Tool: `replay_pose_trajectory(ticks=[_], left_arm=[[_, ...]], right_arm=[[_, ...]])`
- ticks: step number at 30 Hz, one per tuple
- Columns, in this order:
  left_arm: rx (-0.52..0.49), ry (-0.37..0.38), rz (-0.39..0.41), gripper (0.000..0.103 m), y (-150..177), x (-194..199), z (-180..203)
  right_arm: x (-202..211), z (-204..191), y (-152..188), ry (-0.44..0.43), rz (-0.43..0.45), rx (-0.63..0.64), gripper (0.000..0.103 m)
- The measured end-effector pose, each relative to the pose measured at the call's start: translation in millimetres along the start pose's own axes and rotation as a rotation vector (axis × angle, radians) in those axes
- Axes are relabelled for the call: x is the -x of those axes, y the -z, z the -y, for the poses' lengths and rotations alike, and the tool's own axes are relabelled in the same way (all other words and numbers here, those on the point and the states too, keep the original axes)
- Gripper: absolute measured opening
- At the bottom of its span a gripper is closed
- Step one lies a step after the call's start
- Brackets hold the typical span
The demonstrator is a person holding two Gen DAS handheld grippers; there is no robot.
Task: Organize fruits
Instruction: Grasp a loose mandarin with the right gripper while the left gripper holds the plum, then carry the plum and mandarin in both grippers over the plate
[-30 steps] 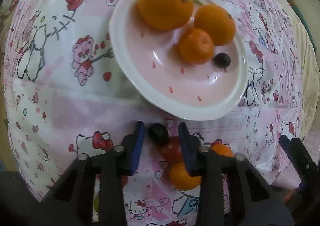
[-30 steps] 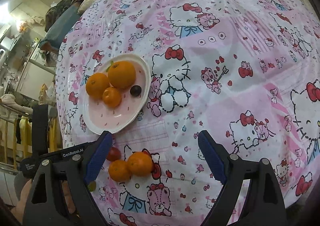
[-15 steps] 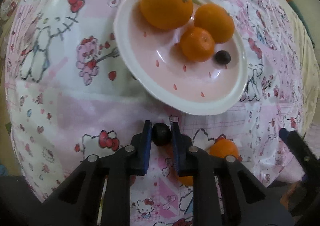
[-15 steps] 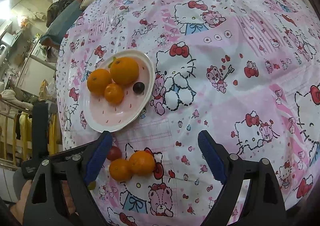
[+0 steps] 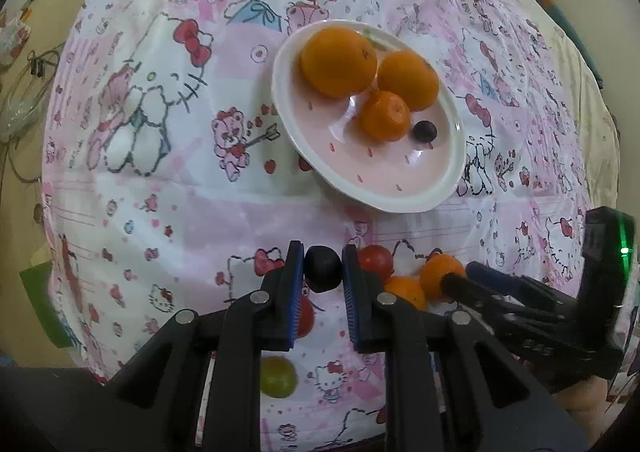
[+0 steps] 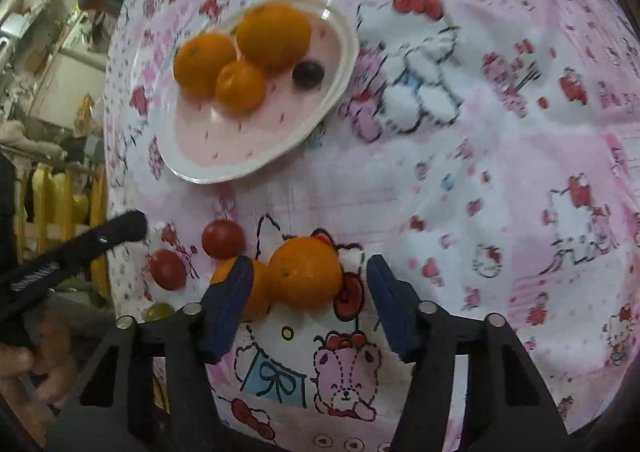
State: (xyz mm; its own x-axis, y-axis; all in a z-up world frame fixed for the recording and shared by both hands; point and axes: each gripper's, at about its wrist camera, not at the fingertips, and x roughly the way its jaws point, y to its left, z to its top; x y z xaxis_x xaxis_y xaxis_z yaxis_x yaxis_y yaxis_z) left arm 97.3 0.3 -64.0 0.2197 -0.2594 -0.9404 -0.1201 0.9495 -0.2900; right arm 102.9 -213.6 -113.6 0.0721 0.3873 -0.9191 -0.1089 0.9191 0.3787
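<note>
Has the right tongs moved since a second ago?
Yes. The right tongs have dropped toward the cloth and now straddle the loose orange, closing on it; the plate now sits higher and larger in that view.

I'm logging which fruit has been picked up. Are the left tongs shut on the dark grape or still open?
Shut on it. In the left wrist view the left tongs have both blue pads pressed against the dark grape, no gap showing.

Two fisheye wrist views look steeply down, close over a cloth-covered desk [image 5: 168, 188]; both share the fruit plate [image 5: 452, 168].
</note>
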Motion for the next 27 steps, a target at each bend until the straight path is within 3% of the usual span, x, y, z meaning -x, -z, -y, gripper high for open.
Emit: replay_pose_trajectory(ticks=[4, 15, 27], left_arm=[[0.001, -0.001, 0.000, 0.016, 1.7, 2.0, -4.4], [-0.017, 0.005, 0.001, 0.016, 4.1, 3.2, -5.8], [-0.031, -0.084, 0.081, 0.016, 11.5, 36.3, -10.1]], right_arm=[[-12.9, -8.2, -1.2, -0.003, -0.032, 0.008, 0.044], [2.2, -16.9, -6.7, 0.005, 0.002, 0.019, 0.042], [64.9, -16.9, -6.9, -0.086, 0.176, 0.019, 0.042]])
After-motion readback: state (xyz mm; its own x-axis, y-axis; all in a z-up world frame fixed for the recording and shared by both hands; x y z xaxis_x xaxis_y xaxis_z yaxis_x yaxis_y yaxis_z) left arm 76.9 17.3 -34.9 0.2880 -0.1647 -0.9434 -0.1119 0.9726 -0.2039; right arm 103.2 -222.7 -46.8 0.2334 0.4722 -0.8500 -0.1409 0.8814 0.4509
